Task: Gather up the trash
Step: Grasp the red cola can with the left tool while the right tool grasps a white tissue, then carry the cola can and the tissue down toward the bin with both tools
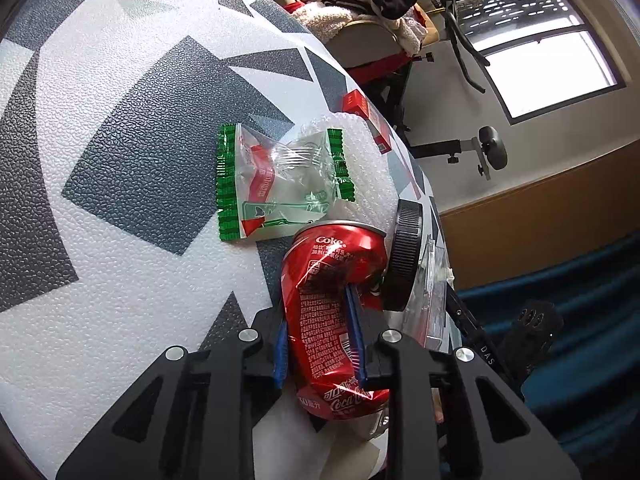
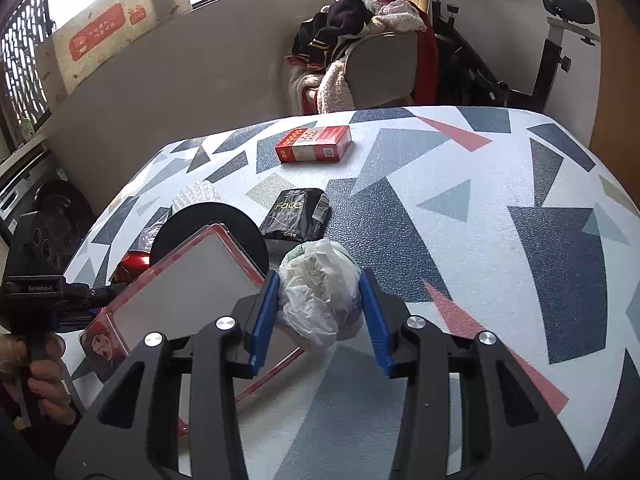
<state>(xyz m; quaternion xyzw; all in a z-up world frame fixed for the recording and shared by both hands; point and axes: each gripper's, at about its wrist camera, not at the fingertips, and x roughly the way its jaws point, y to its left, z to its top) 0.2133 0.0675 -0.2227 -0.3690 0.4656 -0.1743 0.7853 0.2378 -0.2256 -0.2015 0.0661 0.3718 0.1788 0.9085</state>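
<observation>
Tilted downward, left tongs (image 1: 320,340) clamp a dented red can (image 1: 332,312); right tongs (image 2: 320,320) pinch a crinkled plastic bag (image 2: 318,292) beside it.

My left gripper (image 1: 320,344) and right gripper (image 2: 320,320) have matte black angular arms with triangular cut-outs. Round silver screws stud them. The finger pads (image 2: 262,316) are blue.

We seem to be in a lived-in room of a home. Behind the table (image 2: 460,184) with its geometric-patterned cover stands a chair (image 2: 380,68) heaped with clothes (image 2: 352,12), and beside it an exercise bike (image 2: 560,40). A barred window (image 1: 540,36) lets in daylight, and a cardboard box (image 2: 108,36) leans on the sill.
</observation>
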